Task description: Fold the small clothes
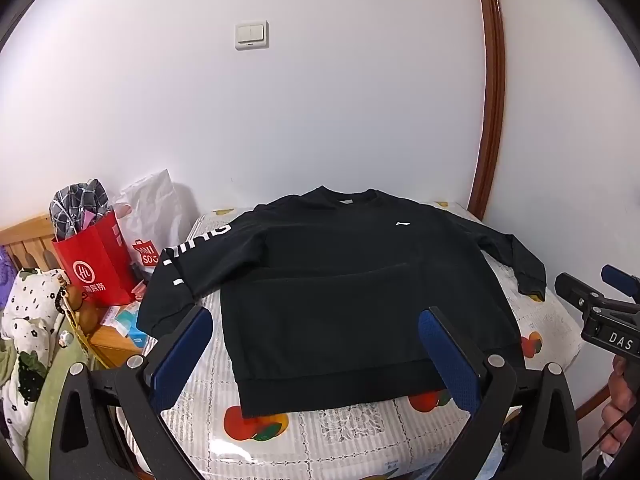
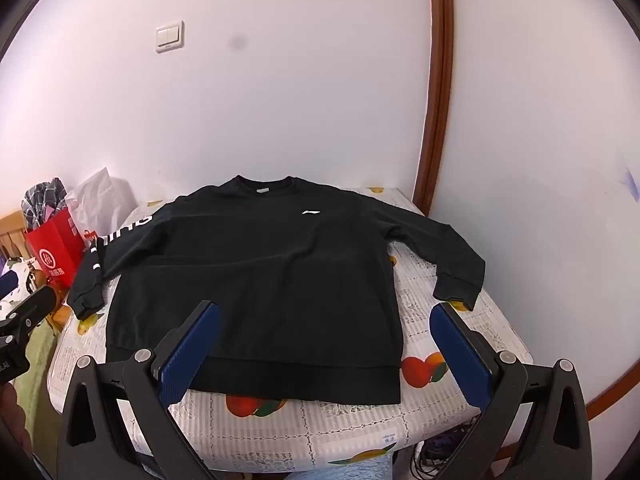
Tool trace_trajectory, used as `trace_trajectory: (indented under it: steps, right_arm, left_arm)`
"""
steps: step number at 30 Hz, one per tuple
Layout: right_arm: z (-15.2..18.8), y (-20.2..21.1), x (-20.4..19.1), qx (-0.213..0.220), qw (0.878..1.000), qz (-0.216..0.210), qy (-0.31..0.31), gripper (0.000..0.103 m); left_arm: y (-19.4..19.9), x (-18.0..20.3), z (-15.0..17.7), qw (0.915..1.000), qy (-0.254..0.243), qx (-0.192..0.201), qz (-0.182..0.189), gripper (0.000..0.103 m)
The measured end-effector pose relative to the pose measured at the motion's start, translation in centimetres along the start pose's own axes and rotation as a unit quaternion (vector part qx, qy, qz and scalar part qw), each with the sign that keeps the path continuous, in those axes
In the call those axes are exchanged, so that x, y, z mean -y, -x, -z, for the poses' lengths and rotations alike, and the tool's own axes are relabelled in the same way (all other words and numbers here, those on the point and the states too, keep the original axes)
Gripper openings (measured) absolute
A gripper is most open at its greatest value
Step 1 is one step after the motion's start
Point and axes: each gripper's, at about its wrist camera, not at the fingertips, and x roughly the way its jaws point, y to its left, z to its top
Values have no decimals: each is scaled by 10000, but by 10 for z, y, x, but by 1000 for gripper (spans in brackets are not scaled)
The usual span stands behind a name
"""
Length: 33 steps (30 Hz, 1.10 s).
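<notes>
The sweatshirt (image 1: 320, 280) lies flat, front up, on the tabletop (image 1: 344, 436), directly ahead of both tools, collar at the far end and hem nearest. Both sleeves are spread outward.

Left tool (image 1: 316, 344): jaws stand wide apart with nothing between the pads; both fingertips hang above the lower body of the garment, not touching it. Right tool (image 2: 326, 334): jaws likewise wide apart and empty; its left fingertip is over the hem area, its right fingertip is over bare cloth cover just below the right cuff (image 2: 456, 294).

View differences:
- The left wrist view alone shows the bed (image 1: 36, 360) with patterned bedding, a white bag (image 1: 154, 216) with a red logo, and small items on a wooden stand (image 1: 116, 336), all left of the tool. It shows the right tool at its right edge, with part of a hand (image 1: 620, 412) below.
- The right wrist view alone shows cables (image 2: 436, 456) below the near tabletop edge and the left tool at its left edge.

Both views show a red bag (image 1: 96, 264) left of the left sleeve, a wall switch (image 1: 251, 35) ahead, and a brown door frame (image 1: 490, 92) ahead right. Nothing lies on the garment.
</notes>
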Motion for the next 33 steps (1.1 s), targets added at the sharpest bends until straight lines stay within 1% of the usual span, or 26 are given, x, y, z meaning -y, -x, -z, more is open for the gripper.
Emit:
trace_trajectory:
  steps: [2, 4, 7, 13, 14, 16, 23, 33]
  right_arm:
    - [0, 0, 0, 8, 10000, 25, 31, 103]
    - [0, 0, 0, 0, 10000, 30, 12, 103]
    - [-1, -1, 0, -16, 10000, 34, -7, 103]
    - [-4, -2, -7, -7, 10000, 35, 25, 103]
    - [-2, -3, 1, -1, 10000, 7, -9, 103]
    - [-2, -3, 4, -1, 10000, -3, -11, 103]
    - [-2, 4, 0, 27, 10000, 27, -6, 103]
    - [-2, 2, 3, -16, 10000, 36, -68, 103]
  left_arm:
    - [2, 1, -3, 9999, -78, 53, -70, 103]
    - [-1, 5, -1, 9999, -139, 3, -58, 103]
    - [2, 1, 0, 10000, -38, 58, 20, 103]
    - [5, 1, -2, 10000, -16, 77, -1, 103]
    - [5, 0, -2, 10000, -18, 78, -11, 103]
    - [5, 0, -4, 10000, 1, 56, -34, 103]
    - [4, -2, -3, 10000, 43, 12, -6, 103]
    - [6, -5, -3, 10000, 43, 41, -18, 103]
